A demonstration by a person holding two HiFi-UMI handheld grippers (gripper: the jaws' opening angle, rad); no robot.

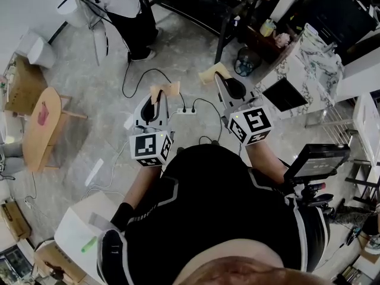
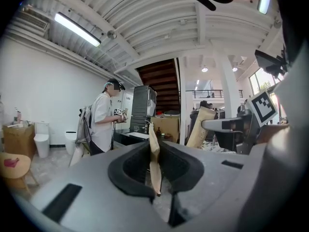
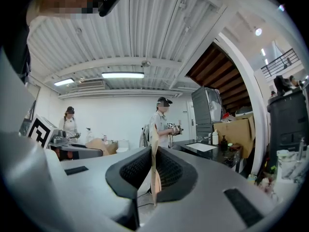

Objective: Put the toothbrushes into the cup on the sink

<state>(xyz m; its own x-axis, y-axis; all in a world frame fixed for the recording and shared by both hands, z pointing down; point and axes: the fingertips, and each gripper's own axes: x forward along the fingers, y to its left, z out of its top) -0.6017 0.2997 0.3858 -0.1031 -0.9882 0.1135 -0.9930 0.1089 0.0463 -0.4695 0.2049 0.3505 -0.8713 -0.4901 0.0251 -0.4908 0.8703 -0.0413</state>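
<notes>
Toothbrushes and cup appear in no view; likely light, stiff, slippery handles, best pinched mid-handle. Grey, tan-padded left claw [image 2: 152,139] and right claw [image 3: 155,153] are both clenched on nothing.

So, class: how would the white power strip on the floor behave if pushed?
The power strip looks slim, so probably light and apt to slide on the smooth floor. The black cables plugged into it look floppy and would likely drag behind or tug it back.
</notes>
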